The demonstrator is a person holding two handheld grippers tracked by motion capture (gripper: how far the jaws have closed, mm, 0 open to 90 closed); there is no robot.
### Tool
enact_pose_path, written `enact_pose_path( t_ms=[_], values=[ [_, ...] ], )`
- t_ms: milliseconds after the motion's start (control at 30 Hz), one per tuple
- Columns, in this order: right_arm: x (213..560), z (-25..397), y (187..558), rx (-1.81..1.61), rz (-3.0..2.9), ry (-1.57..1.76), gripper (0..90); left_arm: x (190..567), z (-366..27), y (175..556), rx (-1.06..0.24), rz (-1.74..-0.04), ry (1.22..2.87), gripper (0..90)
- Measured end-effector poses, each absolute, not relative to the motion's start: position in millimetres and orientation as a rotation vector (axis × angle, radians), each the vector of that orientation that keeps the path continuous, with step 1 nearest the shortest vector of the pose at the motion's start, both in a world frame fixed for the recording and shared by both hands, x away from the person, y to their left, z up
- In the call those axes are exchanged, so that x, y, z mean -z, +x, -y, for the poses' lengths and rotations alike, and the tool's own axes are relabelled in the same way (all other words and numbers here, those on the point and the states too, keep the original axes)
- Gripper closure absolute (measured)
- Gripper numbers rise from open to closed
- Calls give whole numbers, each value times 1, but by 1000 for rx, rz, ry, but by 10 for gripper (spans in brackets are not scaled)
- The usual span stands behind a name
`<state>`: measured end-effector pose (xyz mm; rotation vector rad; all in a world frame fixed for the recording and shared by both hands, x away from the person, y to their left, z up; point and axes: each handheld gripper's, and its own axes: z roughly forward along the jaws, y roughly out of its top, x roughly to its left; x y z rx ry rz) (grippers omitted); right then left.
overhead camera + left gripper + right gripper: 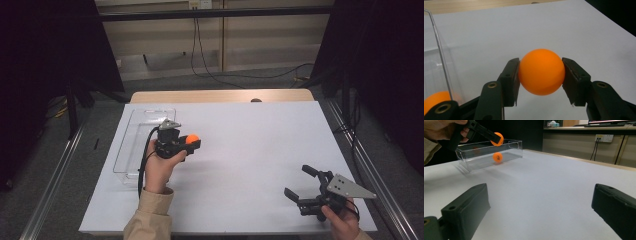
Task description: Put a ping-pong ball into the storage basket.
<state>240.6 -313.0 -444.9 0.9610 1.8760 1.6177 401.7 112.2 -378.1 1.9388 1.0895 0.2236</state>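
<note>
Two smooth orange balls: one (541, 72) clamped in the left gripper (191, 144), one (497, 157) inside the clear plastic box (131, 131). Right gripper (302, 183): jaws spread, empty.

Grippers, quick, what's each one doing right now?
Left gripper: closed on the orange ball, beside the clear box.
Right gripper: open, holding nothing, jaws wide apart.

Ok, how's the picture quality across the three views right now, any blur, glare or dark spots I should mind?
High view: dim and soft, surroundings nearly black, faint shadow under the left gripper. Left gripper view: held orange ball sharp and evenly lit, clear box wall slightly reflective. Right gripper view: its own jaws blurred up close, distant box and the ball inside it soft.
</note>
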Motion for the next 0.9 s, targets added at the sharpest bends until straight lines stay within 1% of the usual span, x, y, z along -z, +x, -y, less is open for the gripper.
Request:
enact_pose_path(
  t_ms=[900],
  values=[
    [445,313,240,-1617,-1878,958,11,376,-123,402,-251,-1107,1938,508]
  ],
)
